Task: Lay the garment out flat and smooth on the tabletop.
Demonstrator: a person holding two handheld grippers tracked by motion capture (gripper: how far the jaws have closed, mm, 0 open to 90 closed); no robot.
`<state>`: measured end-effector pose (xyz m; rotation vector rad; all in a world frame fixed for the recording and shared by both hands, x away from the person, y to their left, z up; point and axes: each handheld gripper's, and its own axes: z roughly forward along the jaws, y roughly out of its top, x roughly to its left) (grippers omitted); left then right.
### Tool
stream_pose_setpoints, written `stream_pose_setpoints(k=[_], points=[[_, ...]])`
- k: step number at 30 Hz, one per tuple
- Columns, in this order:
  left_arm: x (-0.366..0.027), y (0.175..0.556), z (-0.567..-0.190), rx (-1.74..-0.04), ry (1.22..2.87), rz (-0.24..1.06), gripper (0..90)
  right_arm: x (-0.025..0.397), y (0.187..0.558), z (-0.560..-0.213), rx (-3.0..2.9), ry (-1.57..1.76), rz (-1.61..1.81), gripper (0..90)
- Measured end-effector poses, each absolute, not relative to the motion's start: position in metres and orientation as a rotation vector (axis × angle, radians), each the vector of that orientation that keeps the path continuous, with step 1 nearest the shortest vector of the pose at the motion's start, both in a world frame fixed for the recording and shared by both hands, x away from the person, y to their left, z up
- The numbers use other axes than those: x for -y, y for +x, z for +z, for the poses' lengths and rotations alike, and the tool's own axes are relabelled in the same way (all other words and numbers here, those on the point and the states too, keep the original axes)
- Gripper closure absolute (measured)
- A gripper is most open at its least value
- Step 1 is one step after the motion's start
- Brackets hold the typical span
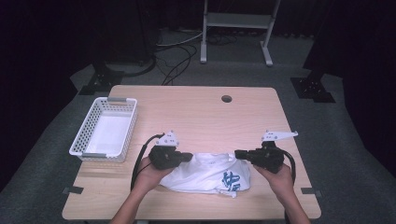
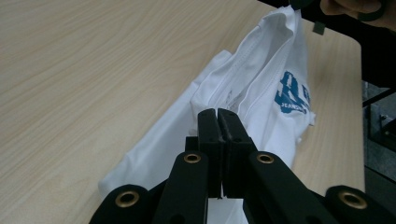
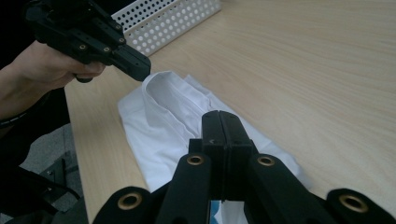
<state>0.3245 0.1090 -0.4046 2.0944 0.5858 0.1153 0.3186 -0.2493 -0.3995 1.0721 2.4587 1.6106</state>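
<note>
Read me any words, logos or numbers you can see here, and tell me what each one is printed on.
"JEANS...": small blue lettering, partly cut off by a fold, under a large blue graphic on the white T-shirt; the rest is unreadable.
The large blue graphic itself: too folded and blurred to read.
No other text is legible.

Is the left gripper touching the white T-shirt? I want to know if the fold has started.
Touching. In the right gripper view, the left gripper pinches a raised fold of the white T-shirt.
</note>
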Motion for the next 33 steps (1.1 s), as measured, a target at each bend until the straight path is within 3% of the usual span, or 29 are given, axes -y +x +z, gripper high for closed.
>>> stream_pose_setpoints(k=[33], points=[[-0.123, 0.266, -0.368, -0.397, 2.06, 0.083, 88.8, 0.244, 0.254, -0.38, -2.486, 0.96, 1.713, 90.0]])
